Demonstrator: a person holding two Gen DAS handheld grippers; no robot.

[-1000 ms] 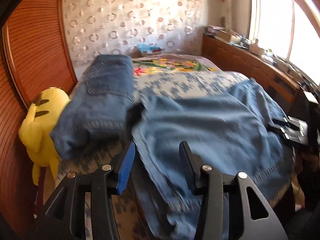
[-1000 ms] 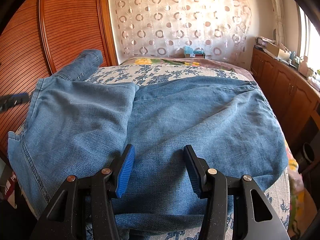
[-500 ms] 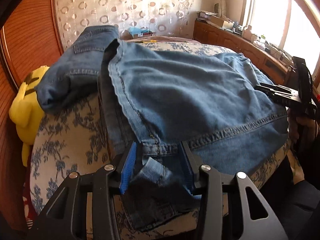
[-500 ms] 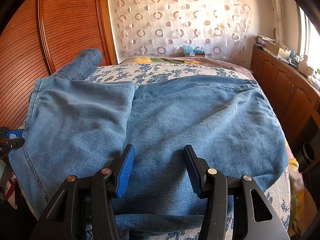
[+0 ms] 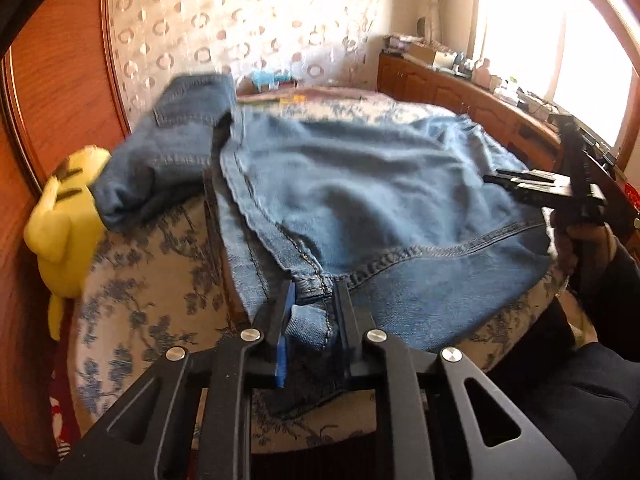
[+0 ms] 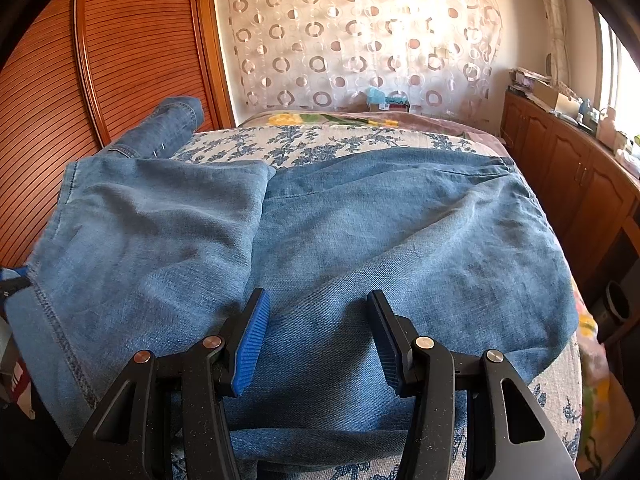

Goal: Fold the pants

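Light blue denim pants (image 5: 380, 200) lie spread over the bed, one leg doubled back on the left (image 6: 160, 220). My left gripper (image 5: 314, 304) is at the near corner of the pants. Its jaws are closing, and a bunched piece of the stitched hem (image 5: 312, 324) is pinched between the blue pads. My right gripper (image 6: 318, 312) stands open just above the near middle of the pants, with flat denim under it and nothing gripped. In the left wrist view the right gripper (image 5: 504, 178) shows at the pants' right edge, held by a person's hand (image 5: 588, 240).
A darker pair of jeans (image 5: 180, 140) lies at the bed's far left corner, with a yellow plush toy (image 5: 60, 224) beside it. The floral bedcover (image 5: 140, 280) shows around the pants. A wooden wardrobe door (image 6: 120, 60) stands left, low cabinets (image 6: 568, 184) right.
My left gripper came down to the pants' near corner and its jaws narrowed from wide onto the hem. The right gripper has kept still and open.
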